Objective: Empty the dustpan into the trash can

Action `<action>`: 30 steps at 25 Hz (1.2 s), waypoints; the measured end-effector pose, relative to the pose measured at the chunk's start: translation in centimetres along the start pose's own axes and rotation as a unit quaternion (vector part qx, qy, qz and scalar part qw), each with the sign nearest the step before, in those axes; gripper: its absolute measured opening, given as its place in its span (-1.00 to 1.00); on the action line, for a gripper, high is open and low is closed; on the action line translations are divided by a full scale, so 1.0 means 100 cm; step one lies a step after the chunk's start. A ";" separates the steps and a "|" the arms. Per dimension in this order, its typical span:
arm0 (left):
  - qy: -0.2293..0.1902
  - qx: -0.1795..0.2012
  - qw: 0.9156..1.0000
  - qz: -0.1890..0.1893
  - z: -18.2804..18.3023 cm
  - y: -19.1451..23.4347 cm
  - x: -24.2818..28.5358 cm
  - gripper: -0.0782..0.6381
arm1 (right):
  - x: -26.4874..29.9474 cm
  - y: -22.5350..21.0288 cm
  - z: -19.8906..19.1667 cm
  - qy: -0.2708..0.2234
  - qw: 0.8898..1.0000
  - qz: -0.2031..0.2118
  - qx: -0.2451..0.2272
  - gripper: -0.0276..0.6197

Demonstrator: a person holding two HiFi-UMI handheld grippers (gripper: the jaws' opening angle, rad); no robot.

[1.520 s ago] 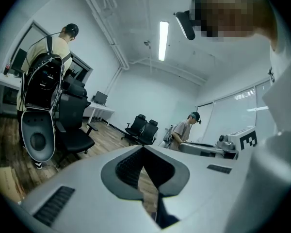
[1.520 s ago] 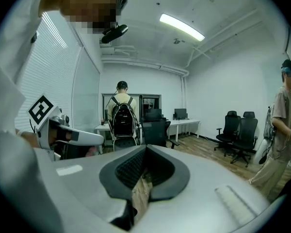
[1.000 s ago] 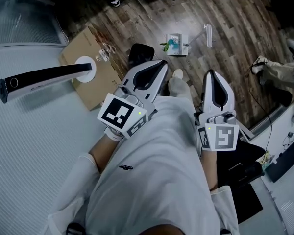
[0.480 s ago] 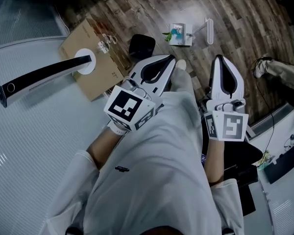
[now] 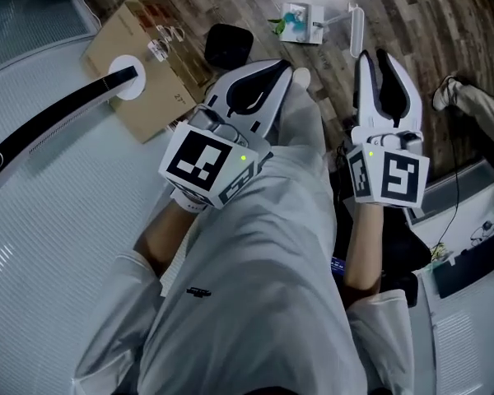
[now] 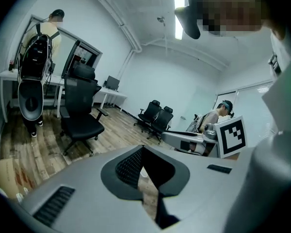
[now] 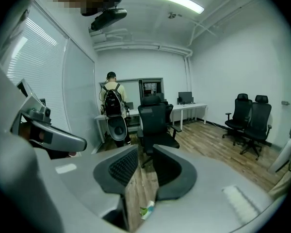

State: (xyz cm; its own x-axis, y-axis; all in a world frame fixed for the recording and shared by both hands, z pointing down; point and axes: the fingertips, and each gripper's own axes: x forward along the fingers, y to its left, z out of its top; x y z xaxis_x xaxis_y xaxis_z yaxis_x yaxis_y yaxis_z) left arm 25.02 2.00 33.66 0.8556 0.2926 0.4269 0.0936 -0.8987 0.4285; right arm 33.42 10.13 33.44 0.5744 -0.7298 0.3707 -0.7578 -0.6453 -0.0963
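A small white dustpan [image 5: 299, 20] with green and teal litter lies on the wood floor at the top of the head view, its white handle [image 5: 354, 28] to the right. A black trash can [image 5: 228, 45] stands left of it. My left gripper [image 5: 288, 72] is shut and empty, its tip just below the can and pan; its jaws meet in the left gripper view [image 6: 143, 150]. My right gripper [image 5: 375, 56] points beside the handle. Its jaws are opening with nothing between them [image 7: 145, 152]; floor and a scrap of litter [image 7: 146, 210] show through the gap.
A cardboard sheet [image 5: 140, 97] lies on the floor by a ribbed white surface [image 5: 49, 220], with a black curved arm [image 5: 58, 126] on a white round base. Cables and someone's shoe [image 5: 461, 105] lie at right. Office chairs [image 6: 80, 115] and people stand in the room.
Both grippers have moved forward, closer to the dustpan and trash can. The right gripper's jaws, shut before, now stand apart. The left jaws stay shut.
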 end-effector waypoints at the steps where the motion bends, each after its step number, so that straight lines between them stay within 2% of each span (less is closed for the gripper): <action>1: 0.004 -0.003 1.000 0.003 -0.003 0.003 0.006 -0.76 | 0.007 -0.004 -0.007 0.007 1.000 0.000 0.003 -0.59; 6: 0.022 -0.017 0.999 0.019 -0.019 0.020 0.033 -0.76 | 0.039 -0.025 -0.043 0.043 0.999 0.003 0.033 -0.53; 10: 0.027 -0.027 0.999 0.033 -0.031 0.033 0.053 -0.76 | 0.060 -0.048 -0.068 0.059 0.997 -0.015 0.055 -0.53; 12: 0.032 -0.034 0.998 0.039 -0.038 0.038 0.063 -0.76 | 0.070 -0.056 -0.082 0.071 0.996 -0.019 0.055 -0.53; 17: 0.051 -0.060 0.996 0.052 -0.057 0.049 0.084 -0.76 | 0.096 -0.067 -0.110 0.097 0.994 -0.008 0.051 -0.32; 30: 0.067 -0.077 0.993 0.066 -0.089 0.075 0.134 -0.76 | 0.142 -0.098 -0.184 0.190 0.981 -0.030 0.035 -0.27</action>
State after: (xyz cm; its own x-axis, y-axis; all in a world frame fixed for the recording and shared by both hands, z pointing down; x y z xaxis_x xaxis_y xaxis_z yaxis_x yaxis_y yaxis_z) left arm 32.67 2.07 49.73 0.7783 0.2253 0.5860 -0.1035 -0.8746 0.4737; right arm 43.32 10.26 56.69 0.4503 -0.5611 0.6946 -0.6947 -0.7089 -0.1223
